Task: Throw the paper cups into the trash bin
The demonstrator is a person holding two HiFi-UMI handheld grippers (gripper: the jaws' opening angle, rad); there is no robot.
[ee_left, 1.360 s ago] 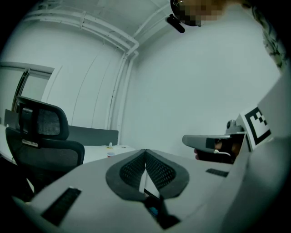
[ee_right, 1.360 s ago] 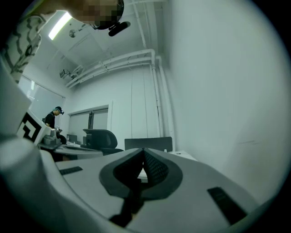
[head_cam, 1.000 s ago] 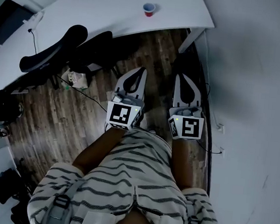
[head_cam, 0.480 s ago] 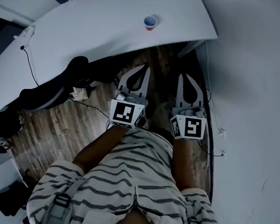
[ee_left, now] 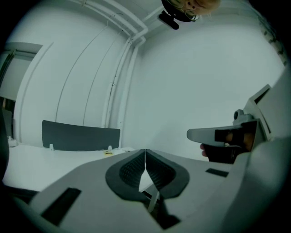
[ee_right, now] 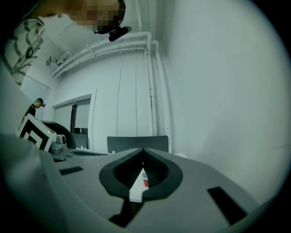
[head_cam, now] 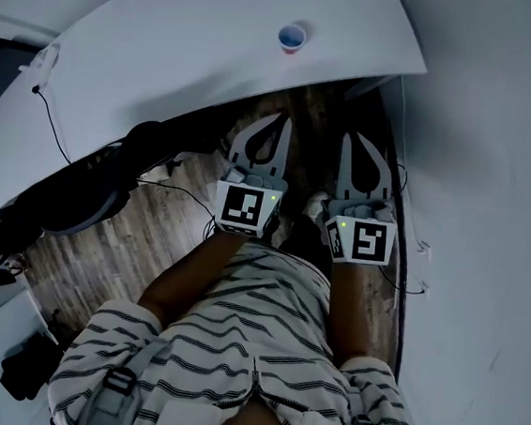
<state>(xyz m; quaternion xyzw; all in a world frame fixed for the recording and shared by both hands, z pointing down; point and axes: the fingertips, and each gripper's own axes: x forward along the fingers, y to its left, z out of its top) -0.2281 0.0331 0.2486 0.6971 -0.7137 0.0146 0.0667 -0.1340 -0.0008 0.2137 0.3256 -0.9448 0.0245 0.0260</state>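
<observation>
A red paper cup (head_cam: 291, 37) with a blue-white inside stands upright near the front edge of the white table (head_cam: 188, 48). Through the hollow between the right jaws, the cup (ee_right: 144, 178) also shows small in the right gripper view. No trash bin is in view. My left gripper (head_cam: 283, 119) and right gripper (head_cam: 354, 137) are held side by side over the wooden floor, just short of the table edge and below the cup. Both are shut and empty: in their own views the left gripper (ee_left: 145, 150) and right gripper (ee_right: 143, 149) have pads meeting at the tip.
A black office chair (head_cam: 89, 188) sits at the left, half under the table, with cables on the wooden floor (head_cam: 150, 232). A white wall (head_cam: 495, 184) runs close along the right. A dark panel (ee_left: 81, 135) stands on the table at the back.
The table and cup have come closer and now lie just ahead of both grippers. The chair has slid toward the lower left of the head view. Both grippers stayed shut.
</observation>
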